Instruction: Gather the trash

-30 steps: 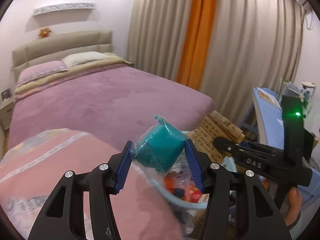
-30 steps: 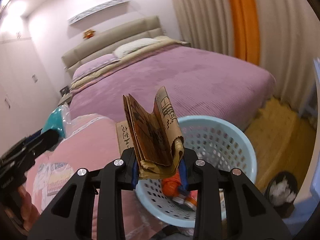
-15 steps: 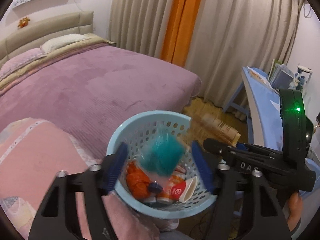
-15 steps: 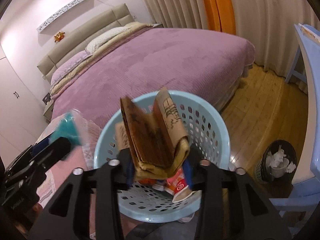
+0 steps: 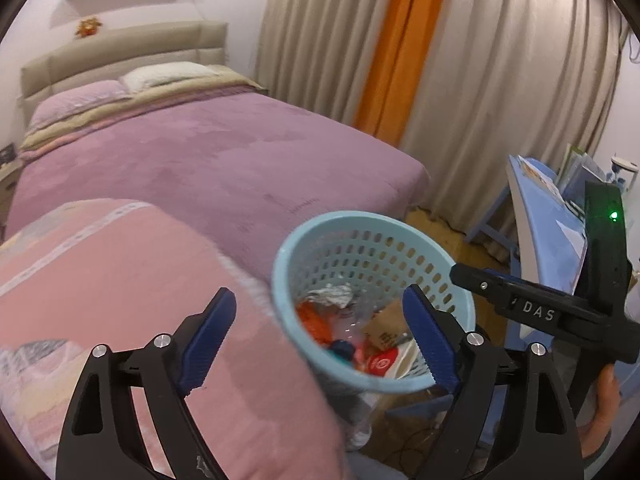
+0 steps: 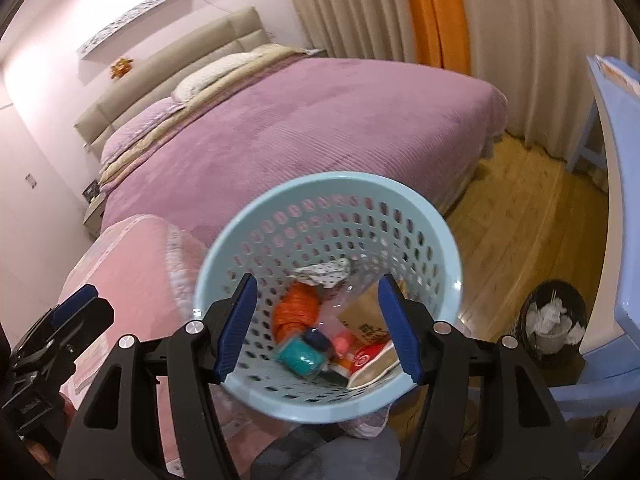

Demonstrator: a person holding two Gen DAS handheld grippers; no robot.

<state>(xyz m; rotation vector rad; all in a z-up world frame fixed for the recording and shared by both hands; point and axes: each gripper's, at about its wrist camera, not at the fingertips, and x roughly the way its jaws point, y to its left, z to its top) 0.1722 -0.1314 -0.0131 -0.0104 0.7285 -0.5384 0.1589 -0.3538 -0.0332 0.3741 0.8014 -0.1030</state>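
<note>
A light blue perforated basket [image 6: 452, 248] stands beside the bed; it also shows in the left wrist view [image 5: 288, 248]. Inside lie a teal wrapped bundle [image 6: 301, 358], folded brown paper [image 6: 366, 314], an orange item [image 6: 298, 306], a red-and-white cup [image 6: 366, 360] and crumpled white paper [image 6: 324, 271]. My right gripper [image 6: 318, 326] is open and empty just above the basket's mouth. My left gripper [image 5: 320, 334] is open and empty at the basket's left rim. The right gripper [image 5: 532, 304] also shows in the left wrist view.
A purple bed [image 5: 208, 160] fills the left and middle, with a pink quilt [image 5: 120, 272] at its near corner. A blue desk [image 5: 548, 216] is on the right. A black bin [image 6: 554, 316] with white paper stands on the wood floor [image 6: 532, 208]. Curtains [image 5: 480, 60] hang behind.
Both grippers opened. The teal bundle dropped from my left gripper and the folded brown paper from my right gripper into the basket.
</note>
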